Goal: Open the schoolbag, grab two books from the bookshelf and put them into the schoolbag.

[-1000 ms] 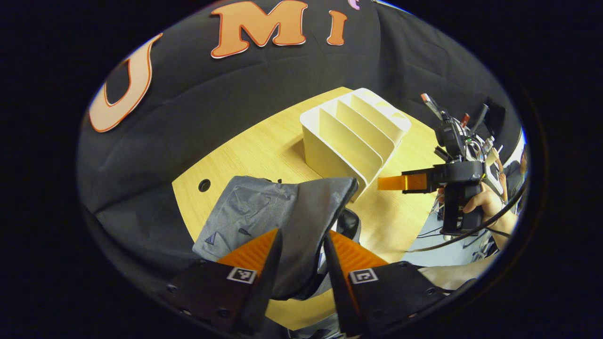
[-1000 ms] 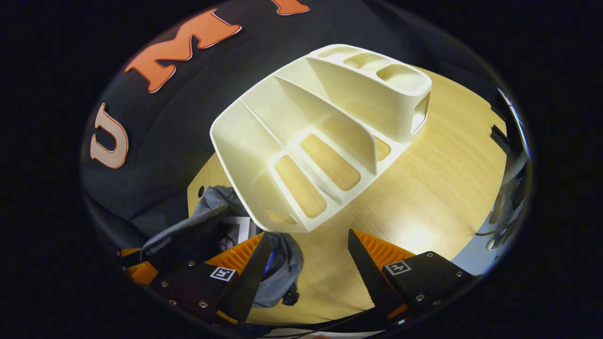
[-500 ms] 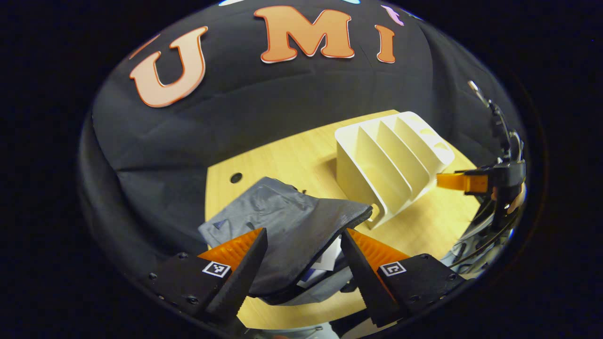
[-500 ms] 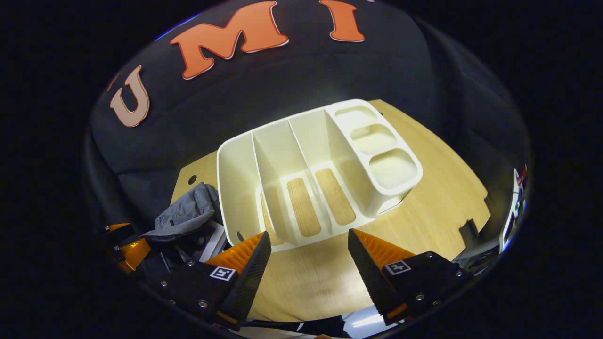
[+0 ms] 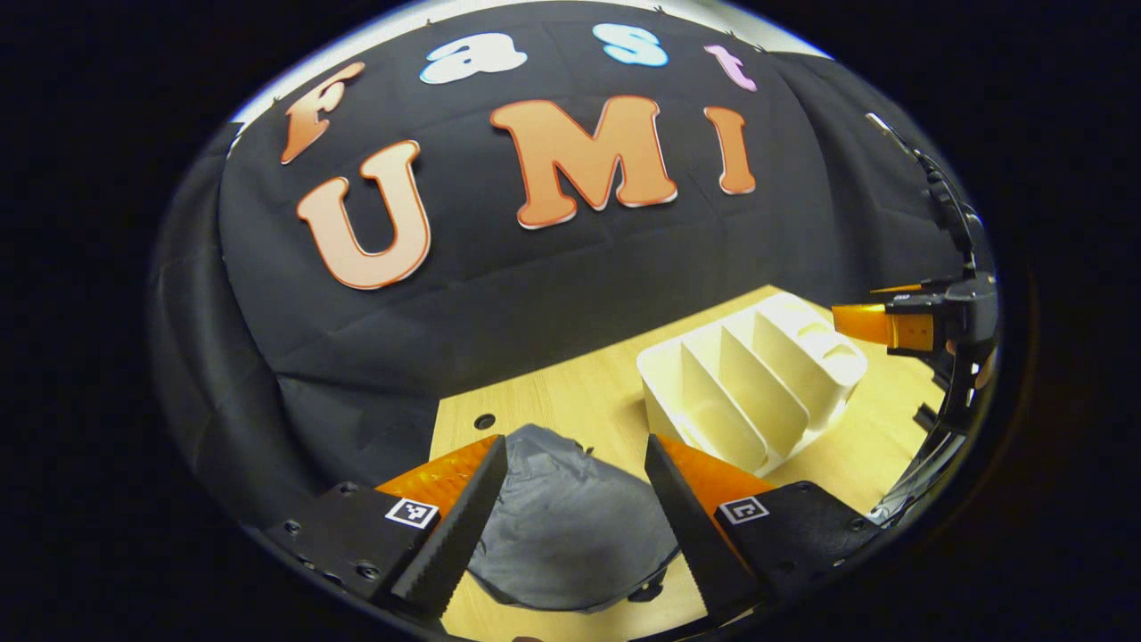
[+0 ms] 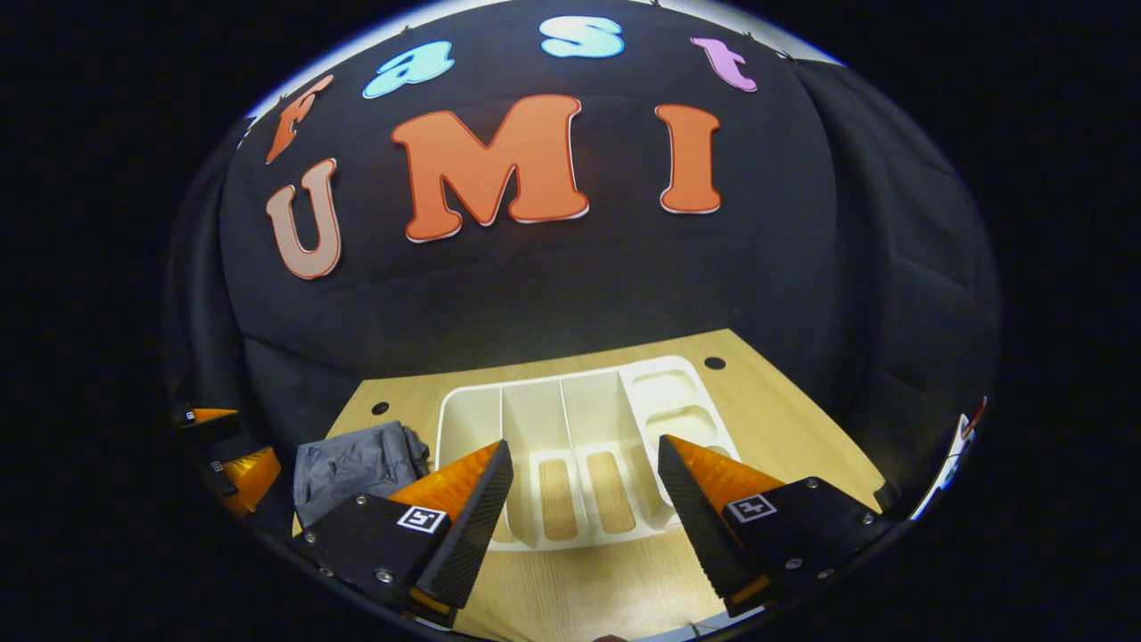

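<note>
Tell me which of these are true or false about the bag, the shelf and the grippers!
1. The shelf has books in it. False: its slots look empty.
2. The bag lies on the table. True.
3. The right gripper squeezes the bag. False: it is open, holding nothing, with the shelf beyond it.
4. The left gripper is open. True.
5. The bag sits inside the shelf. False: it lies beside the shelf.

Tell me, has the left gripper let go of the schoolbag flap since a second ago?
Yes. The left gripper now stands open, apart from the grey schoolbag, which lies slumped on the table.
</note>
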Tool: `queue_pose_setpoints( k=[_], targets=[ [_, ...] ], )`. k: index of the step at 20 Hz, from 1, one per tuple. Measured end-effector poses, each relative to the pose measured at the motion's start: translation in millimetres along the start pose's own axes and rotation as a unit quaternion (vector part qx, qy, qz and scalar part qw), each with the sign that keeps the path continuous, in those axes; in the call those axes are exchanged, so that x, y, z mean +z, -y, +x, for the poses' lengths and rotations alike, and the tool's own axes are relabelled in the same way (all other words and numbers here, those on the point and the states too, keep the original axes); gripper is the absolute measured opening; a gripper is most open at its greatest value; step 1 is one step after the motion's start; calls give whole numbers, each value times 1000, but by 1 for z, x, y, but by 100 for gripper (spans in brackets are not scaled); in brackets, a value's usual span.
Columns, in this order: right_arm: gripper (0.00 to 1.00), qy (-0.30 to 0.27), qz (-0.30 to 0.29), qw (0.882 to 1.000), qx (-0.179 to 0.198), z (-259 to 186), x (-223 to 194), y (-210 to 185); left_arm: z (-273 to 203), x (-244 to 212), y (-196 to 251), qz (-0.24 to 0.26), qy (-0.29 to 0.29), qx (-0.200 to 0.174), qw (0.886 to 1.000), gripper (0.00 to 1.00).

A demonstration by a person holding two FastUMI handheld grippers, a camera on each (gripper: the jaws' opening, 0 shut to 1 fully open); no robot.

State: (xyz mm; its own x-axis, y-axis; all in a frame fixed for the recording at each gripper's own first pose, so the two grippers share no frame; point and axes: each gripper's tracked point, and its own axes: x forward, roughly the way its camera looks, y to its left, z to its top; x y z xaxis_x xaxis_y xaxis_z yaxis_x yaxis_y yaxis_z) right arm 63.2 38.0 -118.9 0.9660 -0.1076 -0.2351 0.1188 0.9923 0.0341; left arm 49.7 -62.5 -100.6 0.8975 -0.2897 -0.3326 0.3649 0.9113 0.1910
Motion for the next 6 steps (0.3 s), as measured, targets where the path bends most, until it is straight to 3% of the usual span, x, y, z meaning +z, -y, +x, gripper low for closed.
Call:
queue_pose_setpoints(
  k=[6],
  targets=[
    [98,73,-12,997,7,-19,38,-5,-4,40,5,-54,77,16,995,98]
  ],
)
